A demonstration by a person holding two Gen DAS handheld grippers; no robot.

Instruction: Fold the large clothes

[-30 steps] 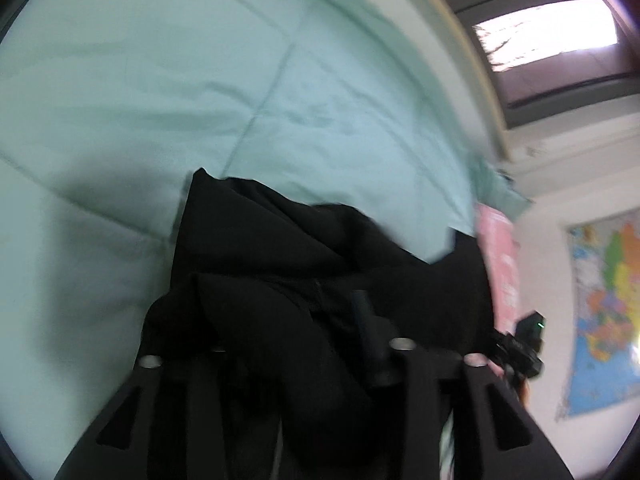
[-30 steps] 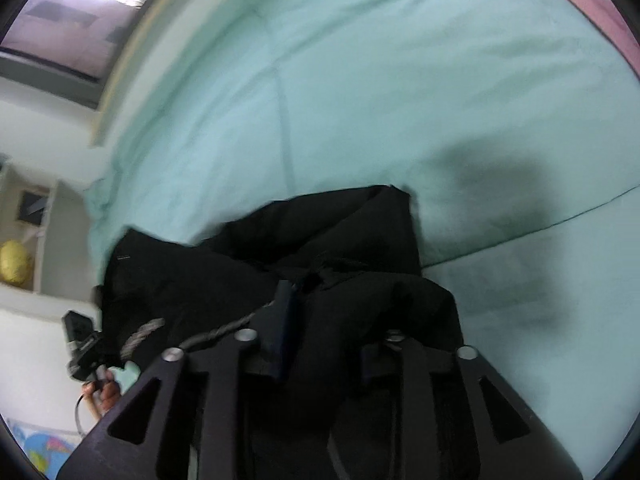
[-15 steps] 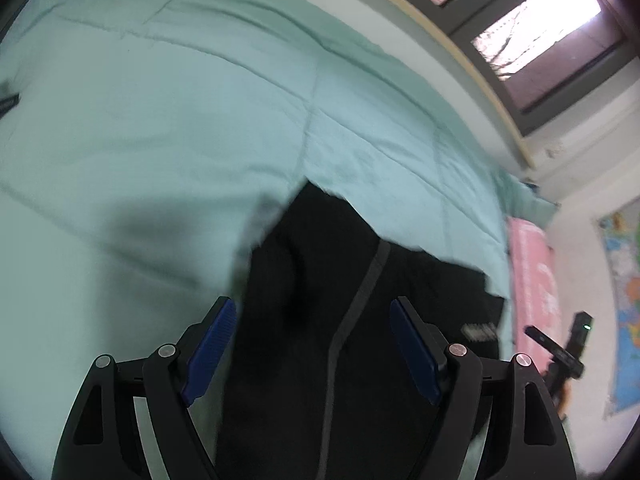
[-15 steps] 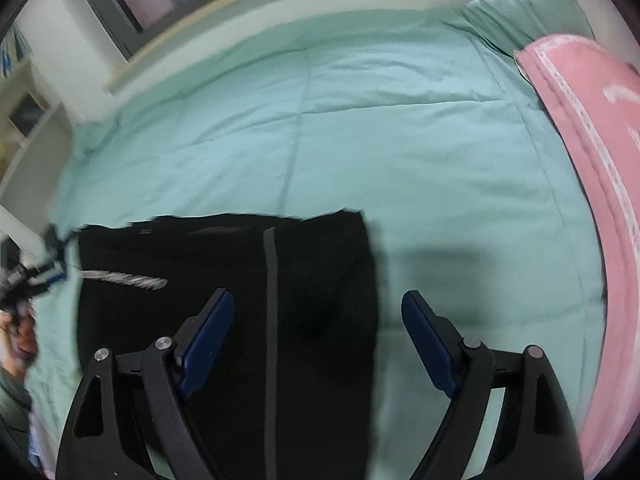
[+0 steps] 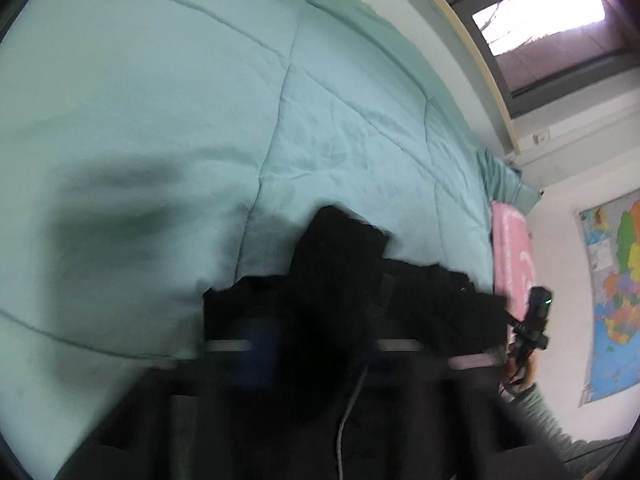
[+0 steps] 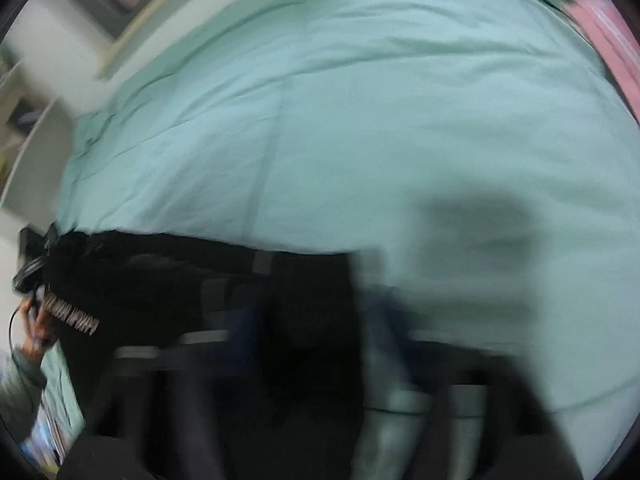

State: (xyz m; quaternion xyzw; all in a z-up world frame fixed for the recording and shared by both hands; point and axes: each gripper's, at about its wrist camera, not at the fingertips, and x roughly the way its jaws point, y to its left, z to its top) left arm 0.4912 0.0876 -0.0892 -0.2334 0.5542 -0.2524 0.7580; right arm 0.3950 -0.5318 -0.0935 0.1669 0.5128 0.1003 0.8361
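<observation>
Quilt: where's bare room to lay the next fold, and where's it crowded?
Free: the green quilt between the black garment and the window-side wall, and its stretch running to the pink blanket. Crowded: the near edge, where the garment bunches over the left gripper and right gripper; blur hides both grips.

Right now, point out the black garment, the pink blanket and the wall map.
black garment (image 5: 340,248): left wrist view, its raised bunched top.
pink blanket (image 5: 514,248): left wrist view, its upper face.
wall map (image 5: 616,292): left wrist view, its coloured middle.
</observation>
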